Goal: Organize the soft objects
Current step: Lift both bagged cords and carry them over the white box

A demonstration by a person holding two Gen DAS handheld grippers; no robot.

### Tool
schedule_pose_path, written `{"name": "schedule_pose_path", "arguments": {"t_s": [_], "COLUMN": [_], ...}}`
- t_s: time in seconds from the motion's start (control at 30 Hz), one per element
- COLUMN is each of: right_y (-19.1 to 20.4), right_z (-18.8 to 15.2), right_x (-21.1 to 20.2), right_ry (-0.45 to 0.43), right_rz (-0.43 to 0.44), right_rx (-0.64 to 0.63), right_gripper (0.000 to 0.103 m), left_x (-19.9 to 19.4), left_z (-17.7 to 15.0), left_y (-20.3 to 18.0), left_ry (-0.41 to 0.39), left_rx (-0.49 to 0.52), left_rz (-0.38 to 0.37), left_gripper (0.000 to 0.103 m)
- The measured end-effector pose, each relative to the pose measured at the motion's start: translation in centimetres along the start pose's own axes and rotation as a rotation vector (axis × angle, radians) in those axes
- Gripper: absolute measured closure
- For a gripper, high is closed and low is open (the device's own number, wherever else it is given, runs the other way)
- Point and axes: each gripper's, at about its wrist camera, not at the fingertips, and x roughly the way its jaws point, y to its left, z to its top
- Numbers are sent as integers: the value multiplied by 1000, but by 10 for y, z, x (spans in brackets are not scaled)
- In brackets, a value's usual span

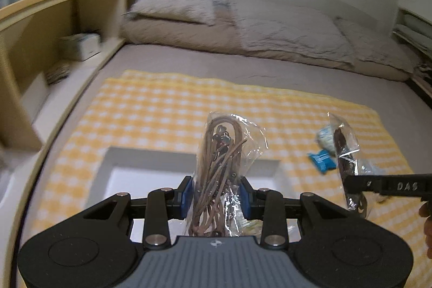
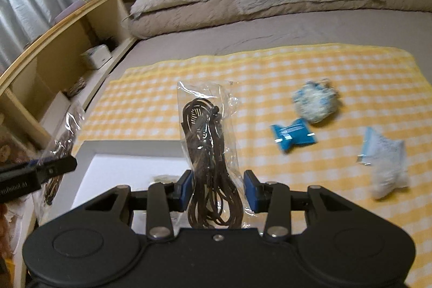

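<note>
Two clear bags of coiled cord are held above the near edge of the yellow checked cloth point(image 2: 270, 66) spread on the bed point(image 2: 297, 26). The left tool point(image 1: 216, 197) is clamped on the bag of tan cord point(image 1: 218, 166), and the right tool point(image 2: 218, 189) is clamped on the bag of dark cord point(image 2: 208, 153), each bag standing up between the blue pads. A white tray point(image 1: 151, 161) lies at the near left of the cloth, below and just ahead of both tools.

The step in hand is judged to be the placing of these bags into the tray. It would be done well if each bag were lowered until it rests on the tray floor before the pads are parted, one bag beside the other, so that the slippery film is not dropped across the rim.

Only the right wrist view shows the pale packet point(image 2: 383, 161) towards the right edge of the cloth; the blue wrapped packet point(image 2: 293, 136) and the blue-and-white ball point(image 2: 314, 104) are seen clearly there, and only partly in the left wrist view. The tray's far rim is shown more fully by the left wrist view.
</note>
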Motion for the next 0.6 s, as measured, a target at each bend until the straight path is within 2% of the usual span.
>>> {"name": "schedule_pose_path", "arguments": {"t_s": [0.33, 0.6], "right_y": [76, 112], "right_z": [-13, -34], "right_x": [32, 51], "right_ry": [69, 160], "right_rz": [110, 181], "right_rx": [-41, -13], "right_gripper": [62, 62], "left_x": [9, 28], "left_z": [-41, -65], "left_y": [63, 81], "left_ry": [94, 176], "left_rx": [-53, -20], "left_rz": [119, 191], "left_gripper": [66, 66]}}
